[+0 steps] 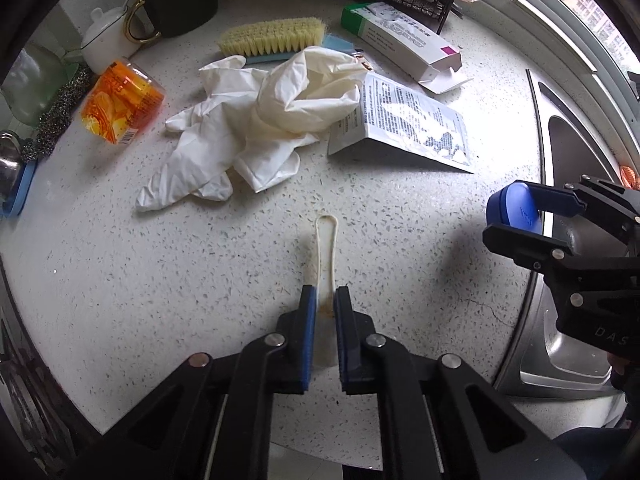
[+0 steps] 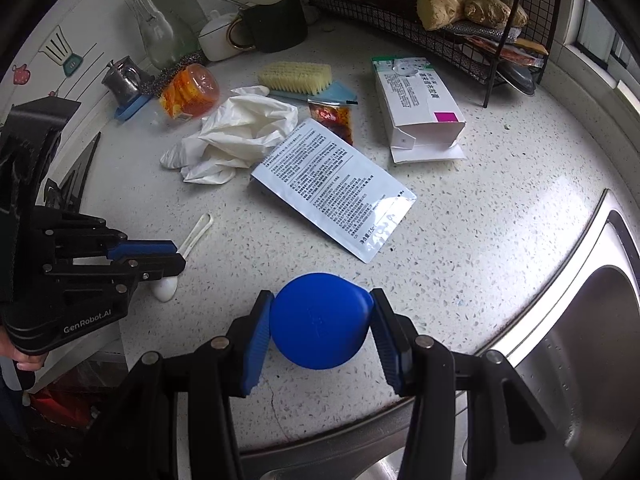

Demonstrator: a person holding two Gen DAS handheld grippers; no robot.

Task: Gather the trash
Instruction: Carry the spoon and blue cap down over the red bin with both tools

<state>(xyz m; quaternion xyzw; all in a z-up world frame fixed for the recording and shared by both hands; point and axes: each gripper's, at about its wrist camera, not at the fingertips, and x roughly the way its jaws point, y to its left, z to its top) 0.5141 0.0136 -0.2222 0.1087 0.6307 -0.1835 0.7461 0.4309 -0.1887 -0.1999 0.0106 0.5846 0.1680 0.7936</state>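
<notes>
1. The left gripper (image 1: 325, 294) is clamped on a white plastic spoon (image 1: 326, 248) with a brownish stain along its handle. The spoon lies on the speckled white countertop (image 1: 160, 300); in the right wrist view its bowl (image 2: 165, 289) shows beneath the left gripper (image 2: 176, 256) and its handle runs away toward the gloves.
2. The right gripper (image 2: 322, 320) is closed on a round blue cap (image 2: 320, 320), one pad pressed to each side, held over the countertop near the sink edge.
3. Further trash lies behind, from left to right: an orange-labelled clear plastic jar (image 1: 120, 100) on its side, a heap of crumpled white disposable gloves (image 1: 256, 120), a flat silver-white printed pouch (image 1: 404, 120) touching the gloves, and an opened white-and-green medicine box (image 1: 404, 40) with a pink patch.
4. A red sauce sachet (image 2: 334, 118) peeks out between the gloves and the pouch in the right wrist view.
5. Behind the gloves lies a scrubbing brush (image 1: 276, 38) with pale bristles and a blue back. A white lidded pot (image 1: 106, 40) and a dark mug (image 1: 180, 4) stand at the back left, and a black wire rack (image 2: 460, 20) holding ginger root at the back right.
6. The countertop between the spoon and the gloves is bare. A steel sink (image 2: 580, 320) borders it on the right, and the counter's front edge runs just below the grippers.
</notes>
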